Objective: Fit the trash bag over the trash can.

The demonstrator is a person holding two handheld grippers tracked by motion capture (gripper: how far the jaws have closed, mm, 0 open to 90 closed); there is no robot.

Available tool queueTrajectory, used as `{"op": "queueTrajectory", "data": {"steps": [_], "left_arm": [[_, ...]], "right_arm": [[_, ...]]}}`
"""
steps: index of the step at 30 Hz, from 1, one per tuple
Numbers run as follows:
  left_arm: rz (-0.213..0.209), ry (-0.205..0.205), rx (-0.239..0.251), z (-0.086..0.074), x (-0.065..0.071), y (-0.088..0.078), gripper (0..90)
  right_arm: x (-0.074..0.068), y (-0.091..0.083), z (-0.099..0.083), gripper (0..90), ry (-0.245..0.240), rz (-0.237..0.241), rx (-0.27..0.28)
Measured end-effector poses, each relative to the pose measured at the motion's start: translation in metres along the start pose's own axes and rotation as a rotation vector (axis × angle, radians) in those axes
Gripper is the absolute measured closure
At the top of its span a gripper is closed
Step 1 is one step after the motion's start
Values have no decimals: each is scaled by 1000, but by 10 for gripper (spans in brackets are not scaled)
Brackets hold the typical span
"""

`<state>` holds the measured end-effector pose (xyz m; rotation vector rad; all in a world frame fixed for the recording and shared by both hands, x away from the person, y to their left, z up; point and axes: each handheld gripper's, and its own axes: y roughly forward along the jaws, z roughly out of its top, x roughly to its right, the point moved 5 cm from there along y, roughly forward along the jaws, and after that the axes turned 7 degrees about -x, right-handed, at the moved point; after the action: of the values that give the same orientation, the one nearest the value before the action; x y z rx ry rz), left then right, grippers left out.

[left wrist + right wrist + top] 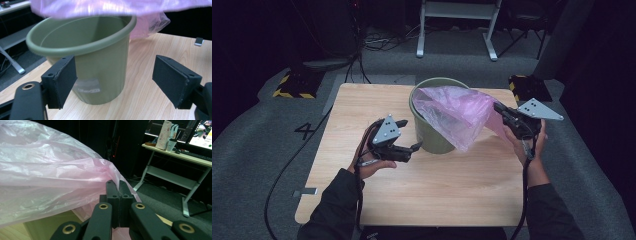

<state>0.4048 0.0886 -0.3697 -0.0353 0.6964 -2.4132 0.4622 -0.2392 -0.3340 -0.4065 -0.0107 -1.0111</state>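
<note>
Right gripper [498, 107] clamped on edge of pink bag [452, 112], which drapes over the green bucket [432, 135] at table [437, 190] centre. Left gripper [409, 135] at bucket's 9 o'clock, jaws wide, nothing between them.

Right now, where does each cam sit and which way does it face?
High view: above the person's side, looking forward and down at the table; both forearms, left tool, right tool.
Left gripper view: on the left tool, jaws apart, facing the green bucket.
Right gripper view: on the right tool, shut on the pink bag.
All three share bucket and bag.
</note>
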Motion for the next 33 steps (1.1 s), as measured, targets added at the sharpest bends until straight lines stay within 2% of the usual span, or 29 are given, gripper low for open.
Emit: {"op": "queueTrajectory", "data": {"steps": [7,11,12,15,19,22,25,28,33], "left_arm": [[17,1,19,14,-10,9,189],[11,-10,42,23,-17,10,192],[13,-13,59,30,-19,11,192],[8,-12,84,38,-19,11,194],[3,11,114,57,-14,13,194],[-3,39,109,69,-9,19,193],[3,46,89,73,-8,26,193],[15,37,70,76,-13,35,200],[20,30,23,75,-23,50,277]], "right_arm": [[-1,7,3,900,9,6,-1],[-2,11,4,900,1,2,-11],[-2,14,6,900,-1,-1,-14],[-3,15,8,900,-6,-6,-16],[-3,20,13,900,-16,-17,-29],[-4,23,15,900,-18,-18,-33],[-5,24,16,900,-18,-16,-33],[-4,25,16,900,-17,-21,-39],[1,25,15,900,-14,-34,-49]]}}
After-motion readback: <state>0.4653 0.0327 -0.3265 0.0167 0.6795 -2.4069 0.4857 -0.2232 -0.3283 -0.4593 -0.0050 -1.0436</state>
